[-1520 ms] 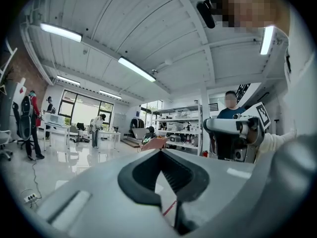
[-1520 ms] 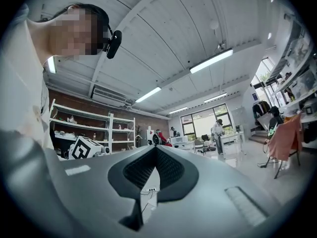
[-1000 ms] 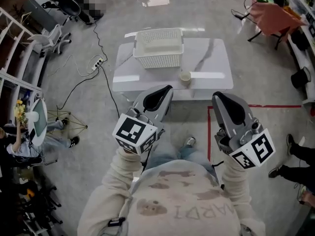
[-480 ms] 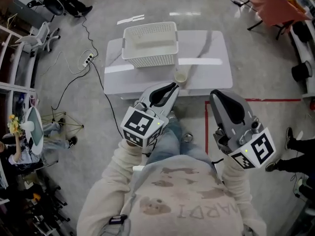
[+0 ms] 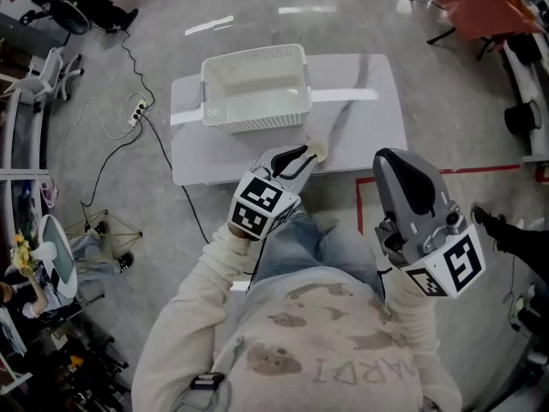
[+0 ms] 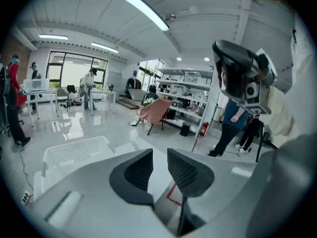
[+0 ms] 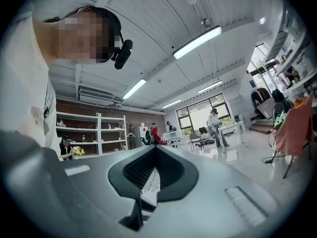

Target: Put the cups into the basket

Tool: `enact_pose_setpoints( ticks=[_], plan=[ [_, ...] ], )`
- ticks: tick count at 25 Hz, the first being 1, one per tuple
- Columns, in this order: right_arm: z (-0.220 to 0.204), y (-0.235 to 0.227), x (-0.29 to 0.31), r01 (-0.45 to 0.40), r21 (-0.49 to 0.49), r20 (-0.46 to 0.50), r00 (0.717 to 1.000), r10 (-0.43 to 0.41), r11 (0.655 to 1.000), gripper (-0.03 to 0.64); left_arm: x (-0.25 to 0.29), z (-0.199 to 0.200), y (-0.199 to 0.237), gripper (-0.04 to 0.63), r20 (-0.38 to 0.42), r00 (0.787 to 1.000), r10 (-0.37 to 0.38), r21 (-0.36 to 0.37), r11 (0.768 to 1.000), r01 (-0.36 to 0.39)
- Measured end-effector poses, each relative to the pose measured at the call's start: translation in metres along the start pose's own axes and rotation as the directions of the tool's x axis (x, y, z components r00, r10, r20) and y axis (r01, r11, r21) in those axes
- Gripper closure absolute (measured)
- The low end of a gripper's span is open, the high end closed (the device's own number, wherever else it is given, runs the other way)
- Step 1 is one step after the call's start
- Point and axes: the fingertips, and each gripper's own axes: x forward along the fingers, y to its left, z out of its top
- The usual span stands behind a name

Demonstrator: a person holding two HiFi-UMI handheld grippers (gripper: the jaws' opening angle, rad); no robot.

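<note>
A white perforated basket (image 5: 255, 88) stands at the back left of the white marble table (image 5: 369, 118). One small cream cup (image 5: 319, 149) sits near the table's front edge, partly hidden behind the tip of my left gripper (image 5: 302, 154). In the left gripper view that gripper (image 6: 159, 163) is open by a narrow gap with nothing between its pads; the basket (image 6: 74, 152) lies to its left and the cup is out of sight. My right gripper (image 5: 396, 165) is held back over the floor, right of the table's corner. Its jaws (image 7: 155, 150) meet at the tips, empty.
A red tape line (image 5: 480, 170) runs on the floor along the table's right front. A power strip and cable (image 5: 137, 110) lie left of the table. People stand to the right (image 6: 233, 128), with an orange chair (image 5: 480, 7) at the back right.
The view has closed in on the table. My left gripper has moved forward to the table's front edge beside the cup. The right gripper stays where it was.
</note>
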Motion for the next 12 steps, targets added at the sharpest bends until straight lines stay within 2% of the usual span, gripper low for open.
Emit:
enact_pose_setpoints(
  ticks=[3, 6, 12],
  plan=[
    [-0.006, -0.017, 0.008, 0.023, 0.016, -0.009, 1.0, -0.023, 1.0, 0.589, 0.029, -0.029, 0.017, 0.498, -0.098, 0.995, 0.005, 0.026, 1.0, -0.002],
    [-0.013, -0.038, 0.014, 0.036, 0.042, -0.023, 0.999, -0.035, 0.998, 0.589, 0.058, -0.056, 0.028, 0.493, -0.19, 0.982, 0.005, 0.024, 1.0, 0.0],
    [-0.044, -0.088, 0.024, 0.06, 0.106, -0.058, 0.997, -0.054, 0.993, 0.589, 0.118, -0.113, 0.051, 0.49, -0.347, 0.938, 0.009, 0.013, 1.0, -0.005]
  ],
)
